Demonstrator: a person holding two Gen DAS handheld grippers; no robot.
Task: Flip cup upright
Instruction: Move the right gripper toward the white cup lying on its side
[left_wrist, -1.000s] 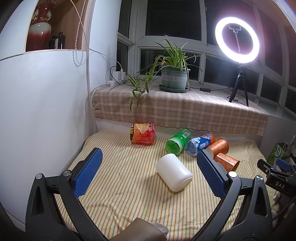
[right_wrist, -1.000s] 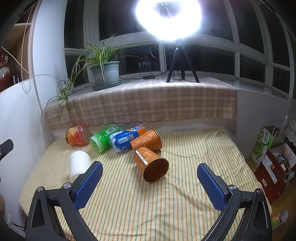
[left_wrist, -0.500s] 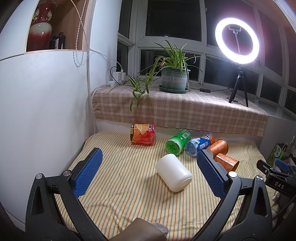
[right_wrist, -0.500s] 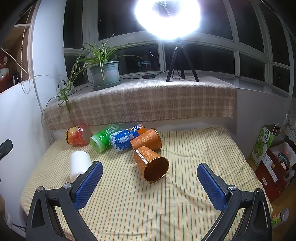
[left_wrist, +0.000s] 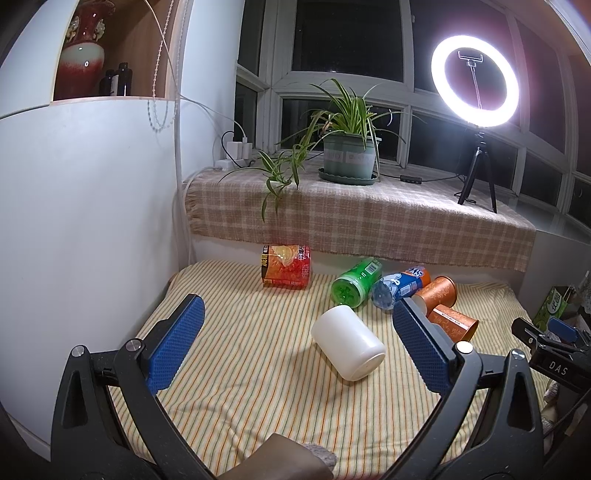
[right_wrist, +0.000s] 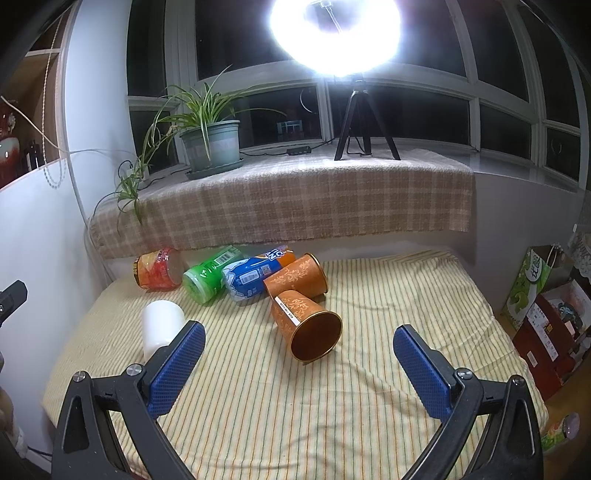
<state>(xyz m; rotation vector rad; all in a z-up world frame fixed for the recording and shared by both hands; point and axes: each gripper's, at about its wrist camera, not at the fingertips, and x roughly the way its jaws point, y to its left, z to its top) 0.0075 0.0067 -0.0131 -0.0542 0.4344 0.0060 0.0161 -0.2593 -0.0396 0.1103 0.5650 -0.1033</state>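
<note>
A white cup (left_wrist: 349, 341) lies on its side on the striped cloth, between and just beyond my left gripper's (left_wrist: 297, 345) open fingers; it also shows in the right wrist view (right_wrist: 162, 326). Two orange patterned cups lie on their sides: the nearer one (right_wrist: 306, 328) opens toward the right wrist camera, the farther one (right_wrist: 297, 275) lies behind it. In the left wrist view they (left_wrist: 452, 321) sit partly hidden behind the right finger. My right gripper (right_wrist: 299, 360) is open and empty, a little short of the nearer orange cup.
A red snack tub (left_wrist: 286, 266), a green can (left_wrist: 356, 282) and a blue can (left_wrist: 400, 284) lie along the back of the table (right_wrist: 388, 295). A plaid-covered sill holds a plant (left_wrist: 349, 155) and ring light (left_wrist: 474, 81). Boxes (right_wrist: 546, 306) stand right of the table.
Almost nothing has changed. Both views have shifted very slightly; no object moved and both grippers stayed open.
</note>
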